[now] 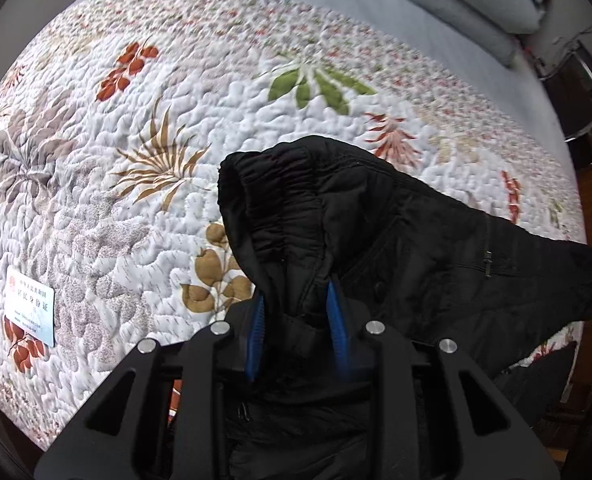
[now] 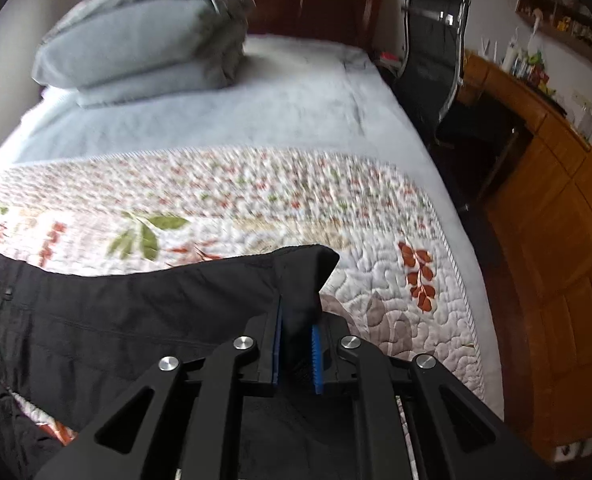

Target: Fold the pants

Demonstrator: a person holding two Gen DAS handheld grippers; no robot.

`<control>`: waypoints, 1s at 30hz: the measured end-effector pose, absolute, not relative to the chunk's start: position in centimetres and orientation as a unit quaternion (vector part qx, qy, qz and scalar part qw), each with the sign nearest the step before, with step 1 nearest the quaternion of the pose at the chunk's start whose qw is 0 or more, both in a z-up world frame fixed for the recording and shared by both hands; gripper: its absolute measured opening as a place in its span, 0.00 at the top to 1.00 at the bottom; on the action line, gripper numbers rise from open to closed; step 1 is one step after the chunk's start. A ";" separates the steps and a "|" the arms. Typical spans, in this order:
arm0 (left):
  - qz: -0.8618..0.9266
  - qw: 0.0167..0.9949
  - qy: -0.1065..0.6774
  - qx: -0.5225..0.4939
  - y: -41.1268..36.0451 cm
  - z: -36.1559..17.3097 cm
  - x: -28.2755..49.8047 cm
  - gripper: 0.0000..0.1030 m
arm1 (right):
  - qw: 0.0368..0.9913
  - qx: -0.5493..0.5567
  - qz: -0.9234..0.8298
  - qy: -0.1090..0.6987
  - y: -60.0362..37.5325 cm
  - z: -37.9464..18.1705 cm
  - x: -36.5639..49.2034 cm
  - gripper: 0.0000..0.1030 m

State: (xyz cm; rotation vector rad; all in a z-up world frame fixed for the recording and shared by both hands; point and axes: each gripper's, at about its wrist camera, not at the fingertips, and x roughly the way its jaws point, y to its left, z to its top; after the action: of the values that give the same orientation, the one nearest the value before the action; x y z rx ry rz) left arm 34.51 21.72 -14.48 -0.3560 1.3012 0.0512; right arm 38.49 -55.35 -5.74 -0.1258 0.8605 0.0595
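The black pants point(image 1: 395, 232) are held up above a floral quilt point(image 1: 136, 140) on a bed. My left gripper point(image 1: 297, 300) is shut on the pants at the gathered elastic waistband point(image 1: 272, 200), with cloth bunched between its blue pads point(image 1: 258, 328). My right gripper point(image 2: 296, 320) is shut on another edge of the pants point(image 2: 136, 312), which stretch away to the left over the quilt point(image 2: 375, 280). A zip pocket point(image 1: 487, 260) shows on the cloth.
A white and blue card point(image 1: 30, 306) lies on the quilt at the left. Folded grey bedding point(image 2: 144, 40) is stacked at the head of the bed. A black chair point(image 2: 435, 68) and wooden desk point(image 2: 535, 140) stand to the right of the bed.
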 end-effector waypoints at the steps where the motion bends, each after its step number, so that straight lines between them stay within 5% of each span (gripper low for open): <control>1: 0.015 0.786 0.594 -0.169 21.8 -14.1 33.3 0.73 | 0.911 -0.059 0.031 0.407 -55.4 -5.2 37.6 0.89; 11: -0.069 0.825 0.524 -0.203 21.7 -10.7 26.3 0.73 | 0.950 0.009 0.048 0.308 -57.9 -2.2 26.8 0.89; 30: -0.105 0.824 0.478 -0.287 24.2 -11.9 14.8 0.70 | 0.954 0.169 0.004 0.248 -64.1 -6.2 12.2 0.89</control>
State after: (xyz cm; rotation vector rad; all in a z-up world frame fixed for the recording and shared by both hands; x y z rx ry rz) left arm 14.80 24.19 -11.92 -0.6099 1.0168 -0.2224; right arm 12.23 -64.14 -6.25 0.3433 0.5047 0.0089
